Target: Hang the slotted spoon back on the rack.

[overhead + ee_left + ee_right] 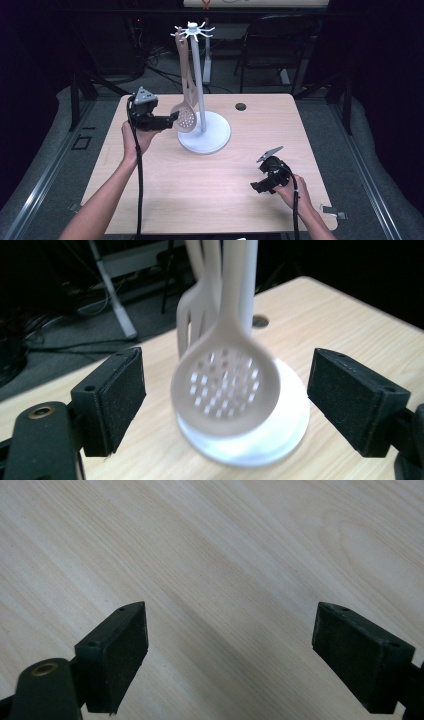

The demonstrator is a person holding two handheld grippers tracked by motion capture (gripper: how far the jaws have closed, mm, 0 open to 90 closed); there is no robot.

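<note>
High view has my left gripper (172,119) up off the table (210,190) on the left side, pointing right at the slotted spoon (186,118) that hangs from the white utensil stand (204,131). Spoon's bowl sits low, just above the stand's round base, w/ the handle running up to the hook ring at the top of the pole. Gripper tips look right at the bowl's left edge, can't tell from up there if they touch. Left gripper view clears up the jaws tho: both black pads spread wide, one at each side of the pic, and the spoon bowl (225,385) w/ its holes hangs between them, a bit blurry, not pinched by either pad. Another pale utensil (192,320) hangs behind it on the same stand, looks like a slotted turner or fork but too soft to say which. White base (287,430) glows under the bowl. My right gripper (259,187) is well apart from all that, down at the near right part of the table, held low in my right hand (292,190). Right gripper view shows its jaws wide too, nothing between them but bare wood grain (225,580). Small dark grommet hole (241,106) is in the tabletop behind the stand.
</note>
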